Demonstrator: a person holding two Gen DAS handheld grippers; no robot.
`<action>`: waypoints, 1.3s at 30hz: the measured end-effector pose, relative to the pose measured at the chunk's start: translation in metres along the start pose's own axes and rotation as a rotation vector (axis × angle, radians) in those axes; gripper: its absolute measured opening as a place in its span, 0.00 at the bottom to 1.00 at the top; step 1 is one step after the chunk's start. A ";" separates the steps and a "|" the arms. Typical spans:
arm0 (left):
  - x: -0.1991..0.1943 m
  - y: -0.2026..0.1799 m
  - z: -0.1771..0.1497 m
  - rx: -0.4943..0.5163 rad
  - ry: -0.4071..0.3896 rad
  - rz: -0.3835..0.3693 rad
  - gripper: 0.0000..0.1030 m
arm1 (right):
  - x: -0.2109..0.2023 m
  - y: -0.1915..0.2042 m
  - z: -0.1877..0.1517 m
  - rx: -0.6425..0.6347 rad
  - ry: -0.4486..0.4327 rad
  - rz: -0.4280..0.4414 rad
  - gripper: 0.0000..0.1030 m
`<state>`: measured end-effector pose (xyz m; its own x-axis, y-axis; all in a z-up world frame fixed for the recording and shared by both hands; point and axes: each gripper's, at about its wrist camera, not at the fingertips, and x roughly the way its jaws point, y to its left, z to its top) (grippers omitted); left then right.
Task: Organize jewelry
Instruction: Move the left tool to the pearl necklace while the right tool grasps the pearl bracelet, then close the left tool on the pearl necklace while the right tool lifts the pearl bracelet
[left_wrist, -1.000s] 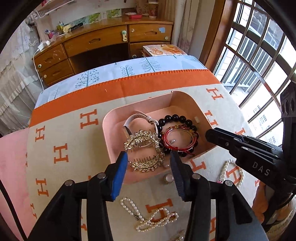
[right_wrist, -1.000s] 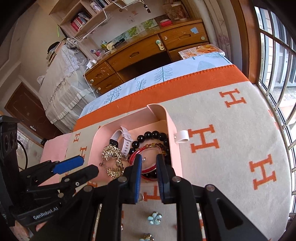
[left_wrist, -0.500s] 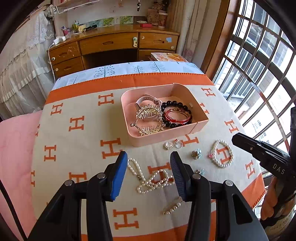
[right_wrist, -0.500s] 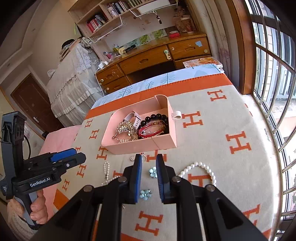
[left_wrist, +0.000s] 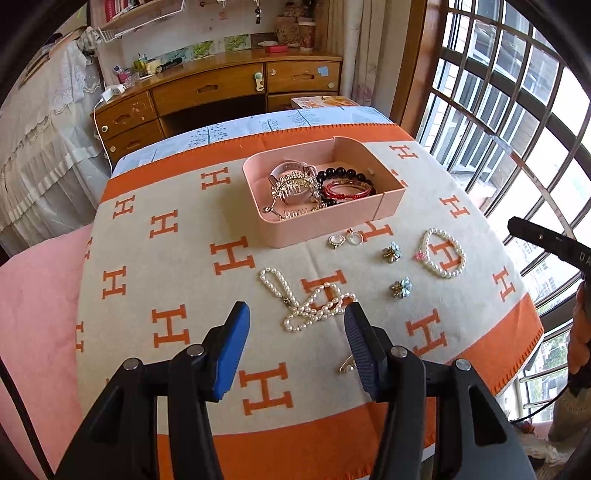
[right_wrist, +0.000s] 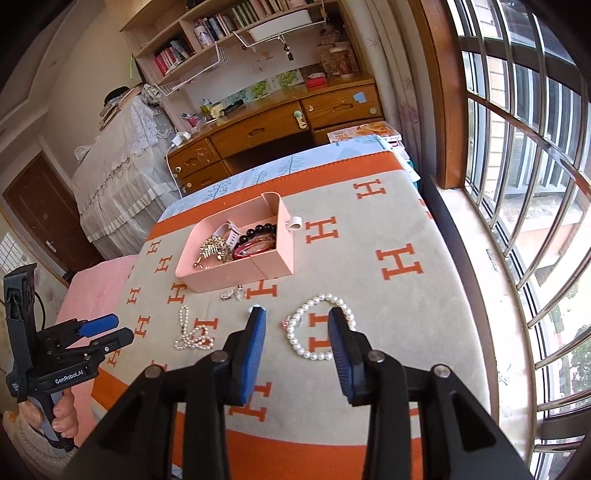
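Both hand-held grippers (left (left_wrist: 295, 325), right (right_wrist: 297, 332)) gape above scattered pearls (left_wrist: 443, 254).

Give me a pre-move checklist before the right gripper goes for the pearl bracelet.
1. Right gripper open wide enough: ok, jaws spread and empty.
2. Pearl bracelet lined up: ok, it lies on the blanket between and just ahead of the fingers.
3. Bracelet free of other pieces: ok, the flower earrings and pearl necklace lie apart from it.
4. Left gripper out of the way: ok, open, off to the left over the necklace.
5. Room in the pink tray: cannot tell, the visible floor is crowded with bracelets and hair combs.
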<state>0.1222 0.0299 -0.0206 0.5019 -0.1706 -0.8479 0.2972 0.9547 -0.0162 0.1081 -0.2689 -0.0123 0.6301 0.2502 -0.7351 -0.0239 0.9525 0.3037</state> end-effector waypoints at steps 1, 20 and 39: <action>0.003 0.000 -0.002 0.011 0.004 -0.004 0.50 | 0.001 -0.003 -0.001 -0.001 0.007 -0.012 0.34; 0.083 -0.032 -0.001 0.433 0.138 -0.098 0.37 | 0.094 -0.021 -0.001 -0.142 0.269 -0.147 0.28; 0.117 -0.051 0.020 0.676 0.307 -0.222 0.14 | 0.114 -0.013 0.011 -0.271 0.299 -0.189 0.08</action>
<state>0.1820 -0.0440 -0.1083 0.1544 -0.1707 -0.9732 0.8452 0.5329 0.0407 0.1886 -0.2542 -0.0935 0.3915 0.0689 -0.9176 -0.1579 0.9874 0.0067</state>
